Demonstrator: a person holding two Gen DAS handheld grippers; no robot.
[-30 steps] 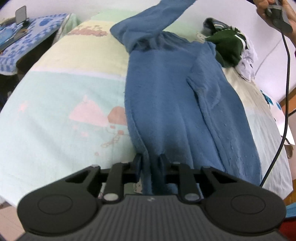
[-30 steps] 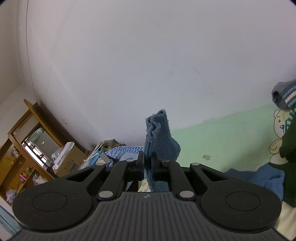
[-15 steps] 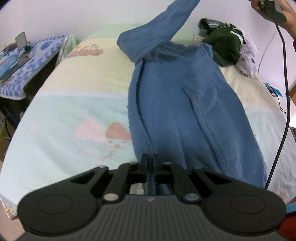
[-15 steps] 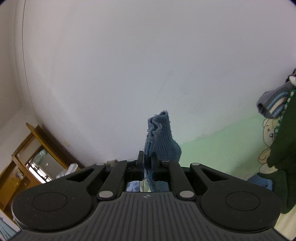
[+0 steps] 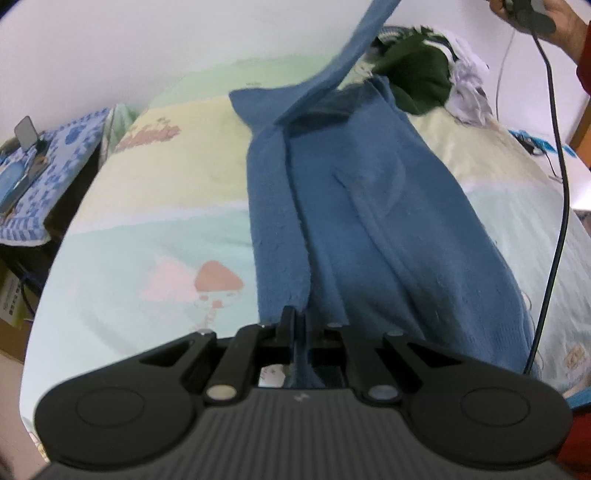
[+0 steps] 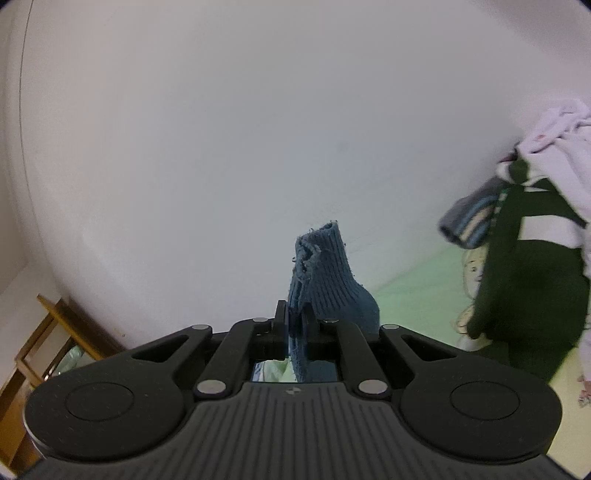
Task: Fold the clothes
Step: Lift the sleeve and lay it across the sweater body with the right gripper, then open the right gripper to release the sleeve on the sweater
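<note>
A blue knit sweater (image 5: pixel 369 206) lies lengthwise on the bed. My left gripper (image 5: pixel 300 318) is shut on its near hem edge and holds it a little off the sheet. One sleeve (image 5: pixel 354 48) rises steeply toward the top right, where the right gripper's body (image 5: pixel 528 14) shows in a hand. In the right wrist view my right gripper (image 6: pixel 295 314) is shut on the sleeve's ribbed cuff (image 6: pixel 325 266), held high in front of the white wall.
The bed has a pastel cartoon sheet (image 5: pixel 155 229). A pile of dark green and white clothes (image 5: pixel 424 74) sits at the far right; it also shows in the right wrist view (image 6: pixel 528 280). A black cable (image 5: pixel 557 184) hangs at right. A cluttered side table (image 5: pixel 33 177) stands left.
My left gripper closed on the hem and lifted it, raising the sweater's left edge. My right gripper carried the cuff higher and rightward, pulling the sleeve taut.
</note>
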